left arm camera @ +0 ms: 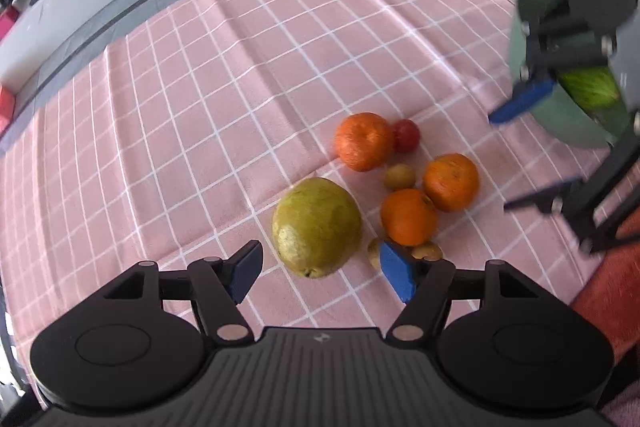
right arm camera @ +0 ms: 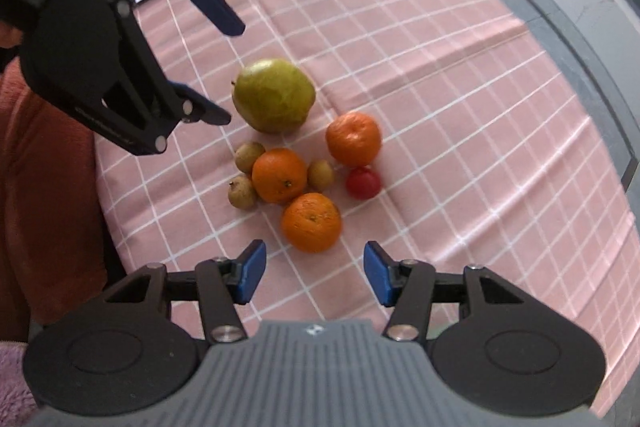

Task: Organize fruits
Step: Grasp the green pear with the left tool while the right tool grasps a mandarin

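A cluster of fruit lies on the pink checked cloth (left arm camera: 240, 75): a green pear (left arm camera: 316, 227), three oranges (left arm camera: 364, 141) (left arm camera: 451, 182) (left arm camera: 409, 217), a small red fruit (left arm camera: 407, 135) and small brown fruits (left arm camera: 400, 177). My left gripper (left arm camera: 320, 273) is open, just above and in front of the pear. My right gripper (right arm camera: 314, 273) is open and empty, right before the nearest orange (right arm camera: 311, 222). The right wrist view also shows the pear (right arm camera: 274, 95) and the left gripper (right arm camera: 224, 67). A green bowl (left arm camera: 568, 115) with a green fruit (left arm camera: 590, 89) sits behind the right gripper (left arm camera: 520, 155).
The cloth (right arm camera: 440, 67) covers a table with a dark edge (right arm camera: 600, 75) at the far side. An orange-red fabric (right arm camera: 44, 187) lies off the cloth's near edge, beside the fruit.
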A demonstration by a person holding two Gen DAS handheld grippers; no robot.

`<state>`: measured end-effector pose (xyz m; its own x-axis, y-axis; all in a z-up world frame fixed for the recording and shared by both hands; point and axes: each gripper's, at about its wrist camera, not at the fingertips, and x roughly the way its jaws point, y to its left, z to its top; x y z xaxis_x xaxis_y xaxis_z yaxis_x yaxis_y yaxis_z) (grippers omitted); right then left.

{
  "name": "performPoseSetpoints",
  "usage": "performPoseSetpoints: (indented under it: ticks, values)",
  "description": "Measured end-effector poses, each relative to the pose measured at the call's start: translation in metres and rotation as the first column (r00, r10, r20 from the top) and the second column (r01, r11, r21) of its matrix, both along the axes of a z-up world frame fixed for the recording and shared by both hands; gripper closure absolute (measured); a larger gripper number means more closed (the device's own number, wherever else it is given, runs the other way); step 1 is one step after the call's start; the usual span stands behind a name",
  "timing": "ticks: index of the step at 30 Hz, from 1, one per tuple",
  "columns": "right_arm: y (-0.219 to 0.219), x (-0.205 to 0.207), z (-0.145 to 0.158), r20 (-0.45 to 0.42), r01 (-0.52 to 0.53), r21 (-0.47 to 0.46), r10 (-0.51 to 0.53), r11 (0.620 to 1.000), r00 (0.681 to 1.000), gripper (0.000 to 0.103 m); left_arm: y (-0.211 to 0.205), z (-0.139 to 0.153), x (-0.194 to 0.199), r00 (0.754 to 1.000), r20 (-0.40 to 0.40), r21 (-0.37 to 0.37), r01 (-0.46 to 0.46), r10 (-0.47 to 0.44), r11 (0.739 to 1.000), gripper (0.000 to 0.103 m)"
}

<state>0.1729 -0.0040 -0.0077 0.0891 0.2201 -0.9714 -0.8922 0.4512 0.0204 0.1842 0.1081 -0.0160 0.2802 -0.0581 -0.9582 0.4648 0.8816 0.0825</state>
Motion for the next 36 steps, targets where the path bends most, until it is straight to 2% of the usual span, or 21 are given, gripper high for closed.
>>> performPoseSetpoints:
  ticks: [7, 13, 19, 23, 30, 36]
  values:
    - [0.019, 0.005, -0.037, -0.012, -0.015, -0.081, 0.014, 0.997, 1.000, 0.052, 0.010, -0.024, 0.013, 1.000, -0.019, -0.027, -0.019, 0.018, 0.999, 0.024]
    - [0.025, 0.015, -0.054, -0.038, -0.009, -0.102, 0.005, 0.995, 0.999, 0.052, 0.012, -0.035, 0.014, 0.999, -0.015, -0.058, -0.031, 0.030, 0.998, 0.024]
    - [0.029, 0.017, -0.058, -0.055, -0.020, -0.094, 0.014, 0.995, 0.998, 0.057, 0.011, -0.042, 0.014, 0.997, -0.027, -0.056, -0.069, 0.067, 0.996, 0.025]
    - [0.030, 0.014, -0.059, -0.051, -0.024, -0.096, 0.019, 0.995, 0.998, 0.059, 0.008, -0.042, 0.013, 0.994, -0.020, -0.069, -0.113, 0.112, 0.991, 0.032]
    - [0.034, 0.014, -0.060, -0.047, -0.018, -0.109, 0.013, 0.994, 0.999, 0.059, -0.003, -0.043, 0.011, 0.993, -0.004, -0.014, -0.119, 0.119, 0.993, 0.032]
    - [0.038, 0.010, -0.059, -0.039, -0.003, -0.115, -0.001, 0.993, 0.999, 0.059, -0.001, -0.049, 0.015, 0.991, -0.005, -0.007, -0.135, 0.135, 0.991, 0.030]
